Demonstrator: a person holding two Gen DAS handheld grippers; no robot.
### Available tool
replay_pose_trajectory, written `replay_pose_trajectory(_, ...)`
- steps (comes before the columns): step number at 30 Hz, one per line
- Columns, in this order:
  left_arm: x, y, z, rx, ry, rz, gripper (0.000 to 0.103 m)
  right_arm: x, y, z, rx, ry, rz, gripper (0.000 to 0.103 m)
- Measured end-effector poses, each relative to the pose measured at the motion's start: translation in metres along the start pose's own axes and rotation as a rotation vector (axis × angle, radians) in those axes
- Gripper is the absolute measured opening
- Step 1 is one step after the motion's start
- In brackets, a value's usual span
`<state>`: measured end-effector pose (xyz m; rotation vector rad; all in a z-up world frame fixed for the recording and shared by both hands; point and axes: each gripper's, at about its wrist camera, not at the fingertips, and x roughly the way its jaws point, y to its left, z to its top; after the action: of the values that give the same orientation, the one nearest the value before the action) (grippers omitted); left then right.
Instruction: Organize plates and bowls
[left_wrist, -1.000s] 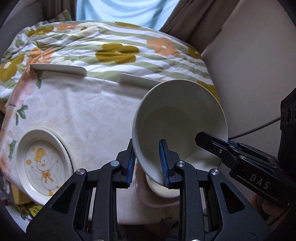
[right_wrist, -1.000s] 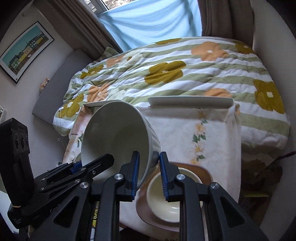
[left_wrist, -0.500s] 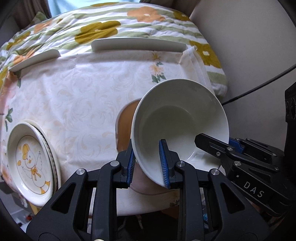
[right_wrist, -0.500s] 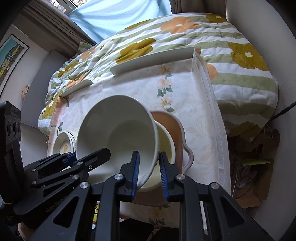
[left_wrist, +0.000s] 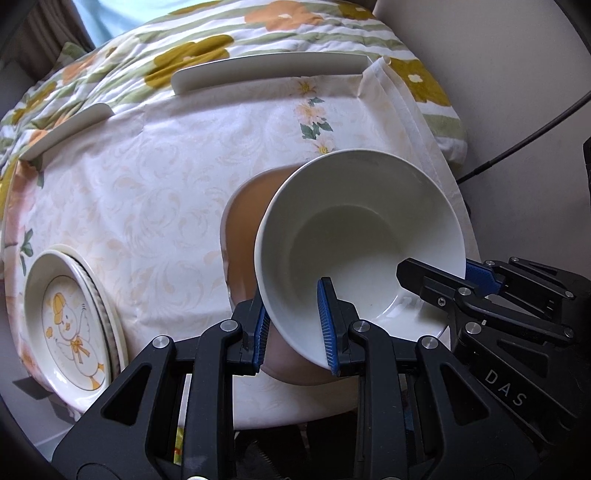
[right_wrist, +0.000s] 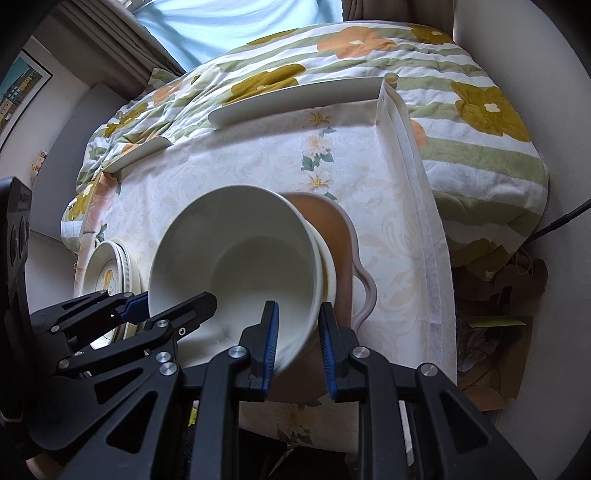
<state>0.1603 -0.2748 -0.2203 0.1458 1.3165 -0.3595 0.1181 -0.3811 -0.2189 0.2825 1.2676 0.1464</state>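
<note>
A large white bowl (left_wrist: 362, 236) is held by both grippers at once. My left gripper (left_wrist: 293, 326) is shut on its near-left rim, and my right gripper (right_wrist: 297, 341) is shut on its near-right rim. The bowl (right_wrist: 236, 262) hangs low over a smaller cream bowl (right_wrist: 327, 266), whose rim peeks out on the right. That small bowl sits on a brown tray with a pinkish rim (right_wrist: 332, 221), seen also as the brown tray (left_wrist: 251, 206) in the left wrist view. A stack of duck-print plates (left_wrist: 70, 325) lies at the table's left.
The table wears a pale floral cloth (left_wrist: 147, 177). Two white rails (left_wrist: 269, 70) mark its far edge, with a flowered quilt (right_wrist: 461, 129) on a bed behind. A wall and a black cable (left_wrist: 524, 144) lie to the right. Cardboard (right_wrist: 498, 321) litters the floor.
Both grippers have come down with the large bowl, from tilted high above the tray to nearly over the small cream bowl, now mostly hidden beneath it. The grips are unchanged.
</note>
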Motion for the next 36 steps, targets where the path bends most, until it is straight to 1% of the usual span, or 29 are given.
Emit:
replay_pose_trajectory(3,0.000,-0.001,0.000,0.017,-0.003,0.025,0.022,0.000,-0.001,0.000,0.001,-0.001,-0.001,0.020)
replay_pose_trajectory(12,0.003,0.000,-0.001,0.023,0.000,0.055,0.022,0.002,-0.001,-0.002,0.000,0.002,0.001,0.020)
replay_pose_trajectory(17,0.002,0.001,-0.001,0.028,0.000,0.052,0.022,0.001,0.000,-0.002,-0.007,0.000,0.002,0.020)
replay_pose_trajectory(22,-0.002,0.001,-0.001,0.040,0.000,0.055,0.022,-0.006,-0.004,-0.002,0.007,-0.008,0.028,0.020)
replay_pose_trajectory(24,-0.012,0.003,0.000,0.044,-0.023,0.052,0.022,-0.014,-0.004,-0.001,0.008,-0.021,0.036,0.020)
replay_pose_trajectory(26,-0.026,0.006,0.001,0.047,-0.064,0.049,0.022,-0.024,-0.005,0.001,0.000,-0.040,0.037,0.020)
replay_pose_trajectory(30,-0.065,0.020,0.007,0.030,-0.182,0.028,0.023,-0.051,-0.002,0.004,-0.026,-0.113,0.044,0.020)
replay_pose_trajectory(31,-0.074,0.024,0.007,0.024,-0.208,0.019,0.025,-0.058,-0.001,0.003,-0.032,-0.142,0.041,0.021)
replay_pose_trajectory(32,-0.082,0.028,0.007,0.022,-0.234,0.013,0.033,-0.065,0.000,0.003,-0.036,-0.169,0.035,0.031)
replay_pose_trajectory(33,-0.089,0.031,0.007,0.021,-0.256,0.014,0.043,-0.073,0.001,0.002,-0.038,-0.202,0.026,0.055)
replay_pose_trajectory(34,-0.094,0.033,0.006,0.022,-0.272,0.014,0.076,-0.078,0.002,0.001,-0.039,-0.229,0.023,0.069)
replay_pose_trajectory(35,-0.100,0.036,0.005,0.023,-0.294,0.015,0.103,-0.084,0.002,0.001,-0.038,-0.256,0.024,0.089)
replay_pose_trajectory(36,-0.105,0.038,0.003,0.021,-0.319,0.016,0.103,-0.089,0.003,0.000,-0.039,-0.279,0.026,0.093)
